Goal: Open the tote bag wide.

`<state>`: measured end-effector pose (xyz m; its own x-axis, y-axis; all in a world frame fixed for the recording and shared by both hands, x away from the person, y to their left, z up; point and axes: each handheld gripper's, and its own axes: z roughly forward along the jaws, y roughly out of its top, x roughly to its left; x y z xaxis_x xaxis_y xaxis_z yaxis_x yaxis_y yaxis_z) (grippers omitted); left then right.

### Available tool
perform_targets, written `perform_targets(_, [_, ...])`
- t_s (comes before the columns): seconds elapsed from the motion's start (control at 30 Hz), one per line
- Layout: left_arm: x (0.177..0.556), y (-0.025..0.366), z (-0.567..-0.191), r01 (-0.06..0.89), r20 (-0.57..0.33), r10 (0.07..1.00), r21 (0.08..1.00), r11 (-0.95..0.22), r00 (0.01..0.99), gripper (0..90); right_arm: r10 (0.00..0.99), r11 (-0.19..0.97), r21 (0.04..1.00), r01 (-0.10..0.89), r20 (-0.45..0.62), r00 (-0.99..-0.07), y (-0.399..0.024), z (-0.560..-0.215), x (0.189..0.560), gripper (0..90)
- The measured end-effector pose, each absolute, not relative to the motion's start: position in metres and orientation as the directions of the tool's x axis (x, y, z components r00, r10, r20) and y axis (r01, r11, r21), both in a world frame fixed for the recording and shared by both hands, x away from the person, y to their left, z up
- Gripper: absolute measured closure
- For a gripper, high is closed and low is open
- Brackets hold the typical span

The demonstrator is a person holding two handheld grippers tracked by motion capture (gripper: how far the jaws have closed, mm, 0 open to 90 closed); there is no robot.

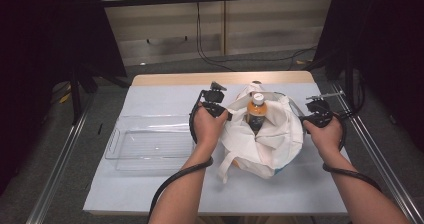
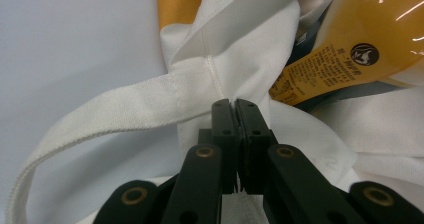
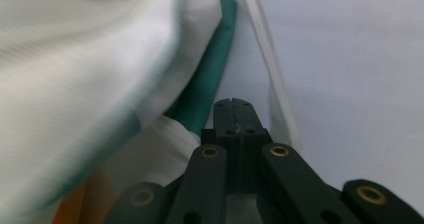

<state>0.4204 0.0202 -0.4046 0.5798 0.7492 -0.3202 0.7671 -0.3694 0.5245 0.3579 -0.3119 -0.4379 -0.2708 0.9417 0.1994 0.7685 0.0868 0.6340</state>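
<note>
White tote bag (image 1: 262, 139) sits on the table's sheet (image 1: 150, 189), mouth up. An orange drink bottle (image 1: 256, 113) stands upright inside, cap up, long axis vertical; looks like unpacking is barely begun. Left gripper (image 2: 234, 104) pinches the bag's rim seam. Right gripper (image 3: 234, 103) is pressed together at the bag's far side; cloth between its jaws unclear. Clear tray (image 1: 116, 145) empty beside it.

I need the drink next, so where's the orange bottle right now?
In the high view the orange bottle stands upright inside the open white tote bag, right of the clear plastic tray.
</note>
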Motion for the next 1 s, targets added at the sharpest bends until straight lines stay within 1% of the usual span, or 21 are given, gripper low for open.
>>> perform_targets(0.07, [0.42,0.02,-0.403,0.762,-0.318,0.745,0.529,-0.374,0.587,87.9,0.937,0.076,0.639,0.766,0.216,-0.274,-0.313,-0.439,0.356,90.0])
perform_targets(0.2, [0.418,0.017,-0.397,0.752,-0.314,0.741,0.546,-0.371,0.594,87.9,0.936,0.087,0.652,0.753,0.206,-0.287,-0.312,-0.431,0.356,90.0])
perform_targets(0.3, [0.416,0.016,-0.393,0.749,-0.32,0.739,0.556,-0.36,0.593,87.9,0.934,0.096,0.666,0.74,0.197,-0.298,-0.311,-0.422,0.356,90.0])
perform_targets(0.43, [0.415,0.017,-0.39,0.737,-0.309,0.732,0.564,-0.374,0.608,88.0,0.933,0.109,0.684,0.722,0.18,-0.311,-0.308,-0.409,0.356,90.0])
perform_targets(0.47, [0.414,0.016,-0.39,0.741,-0.317,0.736,0.57,-0.356,0.598,88.0,0.934,0.109,0.688,0.717,0.176,-0.31,-0.308,-0.406,0.356,90.0])
perform_targets(0.57, [0.413,0.016,-0.389,0.74,-0.32,0.734,0.571,-0.356,0.6,87.9,0.933,0.113,0.696,0.709,0.172,-0.317,-0.308,-0.398,0.356,90.0])
perform_targets(0.6, [0.413,0.016,-0.388,0.736,-0.319,0.729,0.573,-0.36,0.606,87.9,0.934,0.121,0.702,0.702,0.159,-0.32,-0.307,-0.389,0.356,90.0])
perform_targets(0.7, [0.412,0.015,-0.386,0.734,-0.316,0.731,0.577,-0.358,0.605,88.0,0.935,0.125,0.713,0.69,0.148,-0.322,-0.305,-0.379,0.357,82.7])
perform_targets(0.77, [0.412,0.014,-0.386,0.733,-0.32,0.729,0.579,-0.355,0.606,88.0,0.935,0.127,0.716,0.687,0.145,-0.324,-0.304,-0.376,0.358,81.1])
perform_targets(0.83, [0.412,0.014,-0.385,0.732,-0.317,0.729,0.581,-0.356,0.607,88.0,0.933,0.119,0.725,0.678,0.153,-0.327,-0.299,-0.367,0.359,77.4])
perform_targets(0.93, [0.412,0.013,-0.384,0.727,-0.31,0.725,0.577,-0.371,0.615,88.0,0.922,0.126,0.737,0.665,0.16,-0.352,-0.291,-0.361,0.361,73.2])
perform_targets(1.0, [0.412,0.013,-0.383,0.727,-0.309,0.725,0.577,-0.372,0.616,88.1,0.914,0.125,0.736,0.666,0.176,-0.365,-0.285,-0.36,0.362,67.3])
